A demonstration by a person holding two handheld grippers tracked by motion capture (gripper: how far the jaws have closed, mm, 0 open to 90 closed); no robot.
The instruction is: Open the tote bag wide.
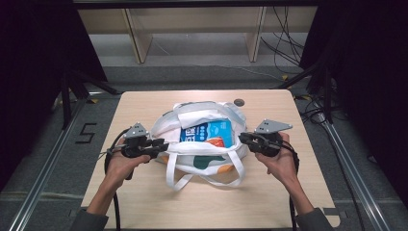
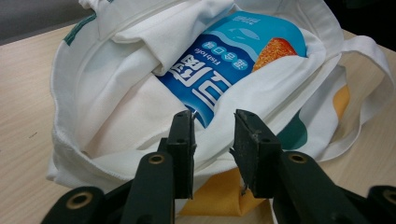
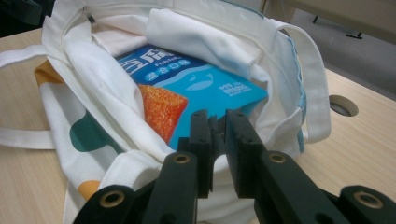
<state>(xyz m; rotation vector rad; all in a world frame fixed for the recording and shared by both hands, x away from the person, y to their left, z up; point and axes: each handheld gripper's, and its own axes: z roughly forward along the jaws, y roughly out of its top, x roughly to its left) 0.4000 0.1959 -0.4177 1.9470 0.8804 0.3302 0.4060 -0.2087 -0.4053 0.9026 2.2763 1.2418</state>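
Note:
A white tote bag (image 1: 199,156) with green and orange patches lies open on the wooden table (image 1: 144,106). Inside it lies a blue snack packet (image 1: 209,131) with white lettering and an orange picture. My left gripper (image 1: 163,144) is at the bag's left rim. In the left gripper view its jaws (image 2: 212,135) stand apart above the rim of the bag (image 2: 116,93), with nothing pressed between them, and the packet (image 2: 233,51) lies beyond. My right gripper (image 1: 242,138) is at the bag's right rim. Its jaws (image 3: 218,135) show a narrow gap, with no fabric in it, over the packet (image 3: 205,84).
The bag's white handles (image 1: 202,180) loop out toward the table's front edge. A round cable hole (image 1: 239,102) sits in the table behind the bag. Bare tabletop lies to the left, right and front of the bag. Wooden shelving legs and cables stand beyond the table.

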